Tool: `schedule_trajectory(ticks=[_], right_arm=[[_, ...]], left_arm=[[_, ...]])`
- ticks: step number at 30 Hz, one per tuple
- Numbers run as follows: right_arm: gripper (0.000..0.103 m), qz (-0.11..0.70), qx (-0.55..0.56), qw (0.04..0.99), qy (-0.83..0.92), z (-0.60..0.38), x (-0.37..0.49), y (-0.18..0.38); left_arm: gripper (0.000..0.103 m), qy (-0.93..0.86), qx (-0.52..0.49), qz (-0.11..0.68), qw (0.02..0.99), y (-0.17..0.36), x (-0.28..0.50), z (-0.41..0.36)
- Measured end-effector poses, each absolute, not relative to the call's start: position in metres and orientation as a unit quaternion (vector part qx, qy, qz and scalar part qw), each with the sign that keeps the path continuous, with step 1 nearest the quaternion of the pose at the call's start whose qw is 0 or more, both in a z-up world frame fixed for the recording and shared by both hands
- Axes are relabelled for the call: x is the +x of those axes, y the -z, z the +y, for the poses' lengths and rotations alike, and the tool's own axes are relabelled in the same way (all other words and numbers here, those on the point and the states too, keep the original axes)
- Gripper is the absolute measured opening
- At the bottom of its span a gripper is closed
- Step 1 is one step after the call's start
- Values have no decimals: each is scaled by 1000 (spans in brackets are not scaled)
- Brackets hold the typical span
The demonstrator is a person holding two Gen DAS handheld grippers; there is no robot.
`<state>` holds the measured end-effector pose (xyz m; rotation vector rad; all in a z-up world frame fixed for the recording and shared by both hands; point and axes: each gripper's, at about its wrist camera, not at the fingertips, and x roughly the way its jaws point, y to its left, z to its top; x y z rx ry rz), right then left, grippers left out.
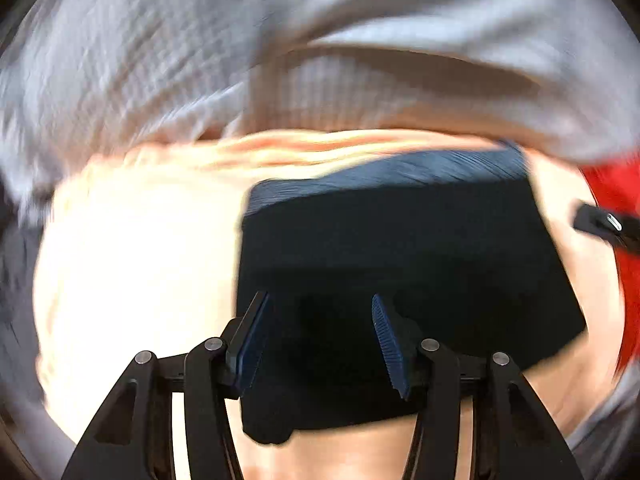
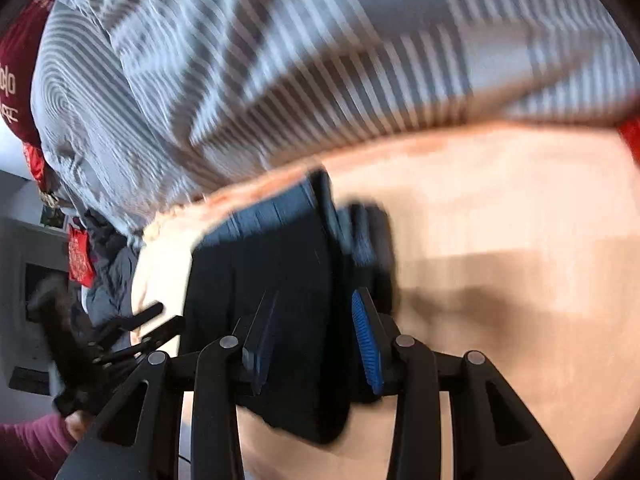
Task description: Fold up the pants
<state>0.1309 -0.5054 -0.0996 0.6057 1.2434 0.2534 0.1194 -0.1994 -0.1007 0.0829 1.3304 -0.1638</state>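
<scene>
The dark navy pants (image 1: 400,248) lie folded into a compact block on a peach-coloured sheet (image 1: 132,264). My left gripper (image 1: 320,336) is open, its blue-padded fingers spread above the near edge of the pants, holding nothing. In the right wrist view the same folded pants (image 2: 272,280) lie in front of my right gripper (image 2: 316,332), which is open above their near edge. The left gripper (image 2: 156,324) shows at the left of that view, and the right gripper's tip (image 1: 600,222) shows at the right edge of the left wrist view. Both views are motion-blurred.
A grey-and-white striped duvet (image 2: 280,60) is bunched behind the pants. Red fabric (image 1: 624,280) lies at the right. A dark red pillow (image 2: 20,80) and grey clothing (image 2: 112,280) are at the left, beside furniture off the bed.
</scene>
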Motion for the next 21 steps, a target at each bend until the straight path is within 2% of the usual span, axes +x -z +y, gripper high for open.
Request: schedule_trajectory(ticks=[6,7,9,10,21], right_arm=[[42,586,242,765,-115,-482,177,115],[38,590,233,764,-115,-478,180,118],[21,601,216,762,-109,-472,183,121],[7,606,210,760,-104,-471,183,122],[5,625,210,747,-80,-477,157,131]], left_arm=[[53,45,-10,636,770,128,125,-186],[53,45,-8,636,771,130,123,-187],[53,50,3,633,773,131,118,-190],[53,53,7,633,773,133,115,-191],[56,85,23,638,765,140,107,-205]])
